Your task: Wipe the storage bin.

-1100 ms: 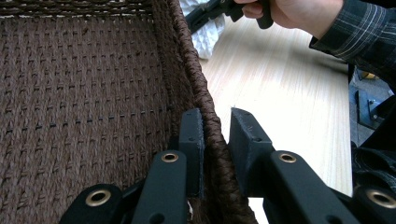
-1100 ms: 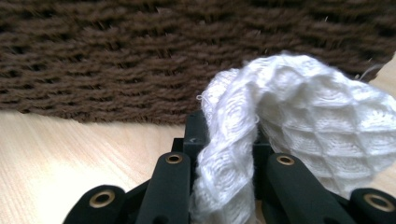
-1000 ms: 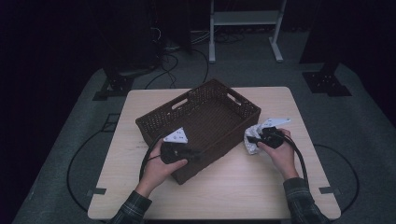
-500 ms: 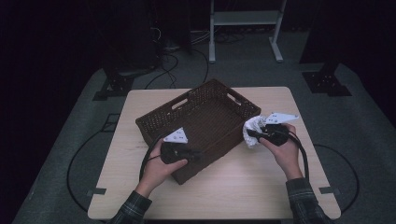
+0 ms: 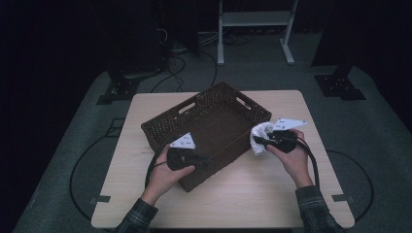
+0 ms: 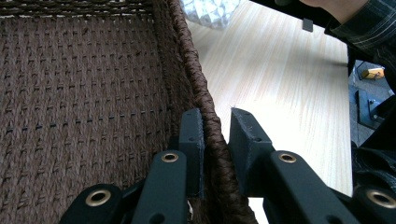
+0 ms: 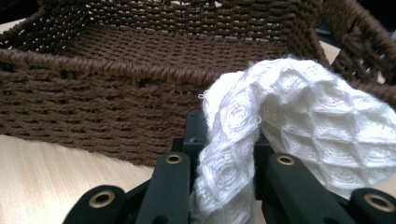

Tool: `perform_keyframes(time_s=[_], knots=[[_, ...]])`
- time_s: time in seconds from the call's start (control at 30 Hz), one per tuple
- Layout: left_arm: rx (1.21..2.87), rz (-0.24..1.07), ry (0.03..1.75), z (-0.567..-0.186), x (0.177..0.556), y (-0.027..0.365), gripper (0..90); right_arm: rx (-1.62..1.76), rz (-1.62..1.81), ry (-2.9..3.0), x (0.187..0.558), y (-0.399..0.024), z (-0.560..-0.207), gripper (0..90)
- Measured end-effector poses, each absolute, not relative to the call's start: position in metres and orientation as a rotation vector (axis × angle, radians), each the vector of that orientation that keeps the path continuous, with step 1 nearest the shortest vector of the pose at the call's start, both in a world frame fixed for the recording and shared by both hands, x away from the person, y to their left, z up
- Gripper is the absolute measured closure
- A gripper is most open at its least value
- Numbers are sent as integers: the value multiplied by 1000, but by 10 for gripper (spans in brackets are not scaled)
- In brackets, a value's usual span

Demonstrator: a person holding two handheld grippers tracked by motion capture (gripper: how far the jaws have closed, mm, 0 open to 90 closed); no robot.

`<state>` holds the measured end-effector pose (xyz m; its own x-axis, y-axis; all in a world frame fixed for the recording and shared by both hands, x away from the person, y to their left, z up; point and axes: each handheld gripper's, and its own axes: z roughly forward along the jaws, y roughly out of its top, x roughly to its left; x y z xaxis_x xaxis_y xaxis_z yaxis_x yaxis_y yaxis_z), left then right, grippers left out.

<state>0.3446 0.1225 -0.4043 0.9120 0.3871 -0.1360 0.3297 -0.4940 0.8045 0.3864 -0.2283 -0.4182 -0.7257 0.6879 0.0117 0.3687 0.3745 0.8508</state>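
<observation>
A brown woven basket [image 5: 161, 127] sits at an angle in the middle of the wooden table [image 5: 243, 194]. My left gripper [image 5: 205, 159] is shut on the basket's near rim. In the left gripper view the braided rim [image 6: 211, 122] runs between the two jaws of that gripper [image 6: 215, 133], one jaw inside the basket and one outside. At the basket's right corner my right gripper [image 5: 258, 141] is shut on a white waffle-knit cloth [image 5: 260, 132], held just off the table. In the right gripper view the cloth [image 7: 299, 126] bulges up from between the jaws of the gripper [image 7: 226, 140], with the basket's wall [image 7: 93, 98] close behind.
The basket's inside [image 5: 218, 124] holds nothing I can see. Bare tabletop lies in front of both hands and at the far right [image 5: 296, 104]. Beyond the table are a white metal frame [image 5: 252, 19], cables and dark stands on the grey floor.
My right gripper has lifted the white cloth a little and carried it slightly toward the basket's right corner. The left gripper and the basket have stayed put.
</observation>
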Motion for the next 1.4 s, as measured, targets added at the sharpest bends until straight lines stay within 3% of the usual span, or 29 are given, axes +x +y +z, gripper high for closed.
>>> perform_keyframes(time_s=[0.93, 1.4], knots=[[2128, 77, 510, -404, 345, 122, 746, 1020, 1175, 2455, 397, -216, -472, 763], [2129, 77, 511, -404, 345, 123, 746, 916, 1262, 2365, 381, -214, -434, 762]])
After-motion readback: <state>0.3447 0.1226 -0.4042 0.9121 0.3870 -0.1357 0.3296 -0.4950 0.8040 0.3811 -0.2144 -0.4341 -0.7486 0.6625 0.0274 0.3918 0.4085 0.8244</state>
